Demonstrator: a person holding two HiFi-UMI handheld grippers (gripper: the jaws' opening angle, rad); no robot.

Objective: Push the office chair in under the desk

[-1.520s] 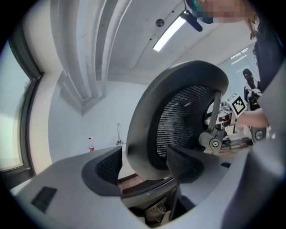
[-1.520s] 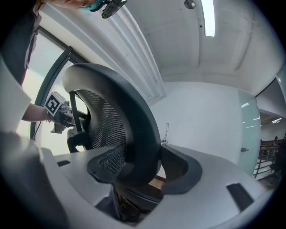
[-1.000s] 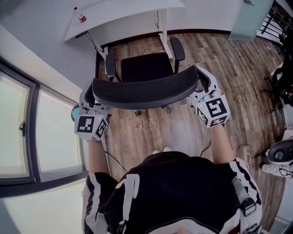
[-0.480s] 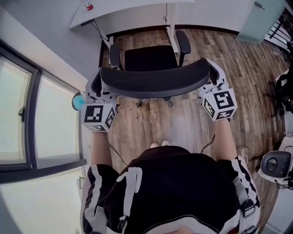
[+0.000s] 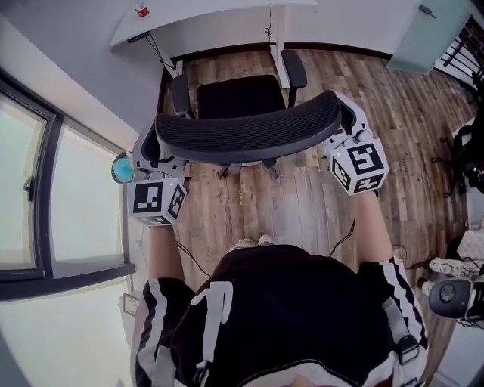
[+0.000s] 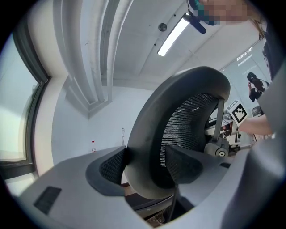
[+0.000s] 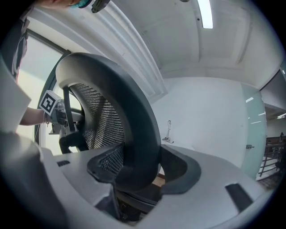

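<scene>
The black mesh office chair point(image 5: 234, 97) faces the white desk point(image 5: 204, 21), its seat partly between the desk legs. Its curved backrest point(image 5: 246, 132) runs across the head view. My left gripper point(image 5: 155, 145) holds the backrest's left end; its jaws have just been closing, and the backrest rim point(image 6: 147, 134) sits between the pads, touched on both sides. My right gripper point(image 5: 342, 121) is shut on the right end, where the rim point(image 7: 134, 134) fills the gap between its pads. Both grippers point level towards the desk.
A large window point(image 5: 45, 189) runs along the left. A desk leg point(image 5: 277, 41) stands just beside the chair's right armrest point(image 5: 293, 68). A small red-capped bottle point(image 5: 141, 10) is on the desk. A cable point(image 5: 189, 261) lies on the wooden floor point(image 5: 393, 98); dark gear point(image 5: 469, 151) sits far right.
The chair and both grippers have shifted slightly towards the desk. Both grippers stay on the backrest ends.
</scene>
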